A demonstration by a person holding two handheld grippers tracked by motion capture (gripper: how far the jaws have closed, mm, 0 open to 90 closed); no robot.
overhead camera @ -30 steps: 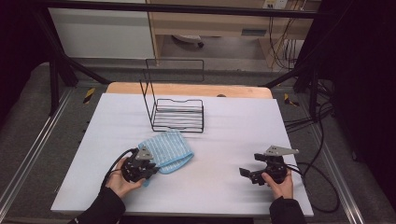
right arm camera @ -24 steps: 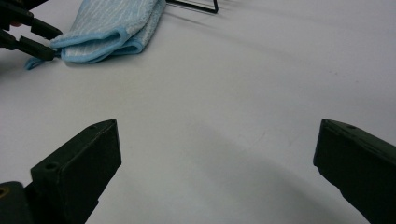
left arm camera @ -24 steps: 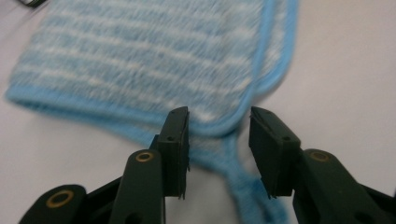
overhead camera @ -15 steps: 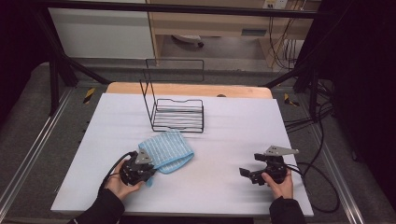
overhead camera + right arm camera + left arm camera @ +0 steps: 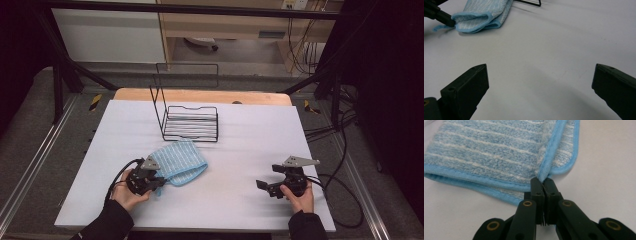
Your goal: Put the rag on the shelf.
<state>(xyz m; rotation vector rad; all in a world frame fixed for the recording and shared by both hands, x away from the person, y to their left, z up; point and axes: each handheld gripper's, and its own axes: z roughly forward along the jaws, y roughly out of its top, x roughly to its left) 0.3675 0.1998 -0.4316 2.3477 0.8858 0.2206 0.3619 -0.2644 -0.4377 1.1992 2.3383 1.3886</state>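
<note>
Now my left gripper (image 5: 543,182), jaws just closed, pinches the folded blue striped microfibre cloth's (image 5: 176,161) seven-o'clock hem for lifting, while my right gripper (image 5: 267,186) idles wide open, empty.

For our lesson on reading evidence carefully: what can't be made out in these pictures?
- Folded blue striped microfibre cloth: left gripper view, far part cut off by the frame's top edge.
- Cloth's underside: every view, hidden against the white table.
- Black wire rack: right gripper view, mostly cut off at the top edge.
</note>
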